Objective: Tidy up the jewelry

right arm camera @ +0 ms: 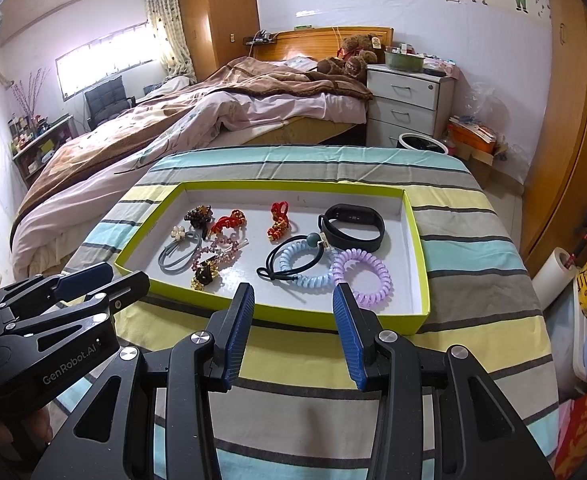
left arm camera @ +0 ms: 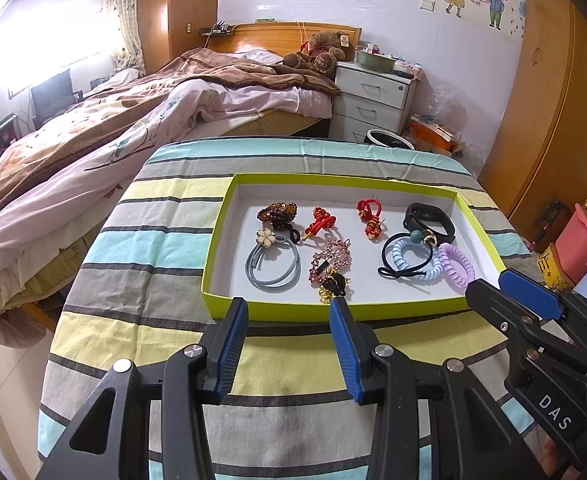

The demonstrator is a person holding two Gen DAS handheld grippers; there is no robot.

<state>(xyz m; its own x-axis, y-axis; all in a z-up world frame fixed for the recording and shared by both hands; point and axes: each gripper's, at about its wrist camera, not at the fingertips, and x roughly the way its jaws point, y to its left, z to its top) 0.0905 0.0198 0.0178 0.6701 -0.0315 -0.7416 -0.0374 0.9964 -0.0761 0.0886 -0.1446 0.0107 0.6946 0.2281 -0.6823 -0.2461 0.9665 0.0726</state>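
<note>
A shallow lime-green tray (left arm camera: 229, 216) (right arm camera: 421, 240) lies on the striped table and holds several pieces: a black wristband (left arm camera: 429, 220) (right arm camera: 351, 226), a purple coil hair tie (left arm camera: 455, 266) (right arm camera: 363, 274), a blue coil tie (left arm camera: 413, 266) (right arm camera: 305, 268), two red knotted charms (left arm camera: 369, 216) (right arm camera: 278, 220), a grey band with a cream flower (left arm camera: 271, 266) (right arm camera: 177, 252), and a pink clip (left arm camera: 329, 260). My left gripper (left arm camera: 289, 306) hovers open just in front of the tray's near rim. My right gripper (right arm camera: 293, 292) is open too, near the purple tie, holding nothing.
The striped cloth (left arm camera: 141, 280) covers a small table. A bed (left arm camera: 133, 120) stands behind on the left, a white drawer unit (left arm camera: 373, 96) behind, a wooden wardrobe (right arm camera: 565, 140) on the right. Boxes and a paper roll (right arm camera: 553, 276) crowd the right edge.
</note>
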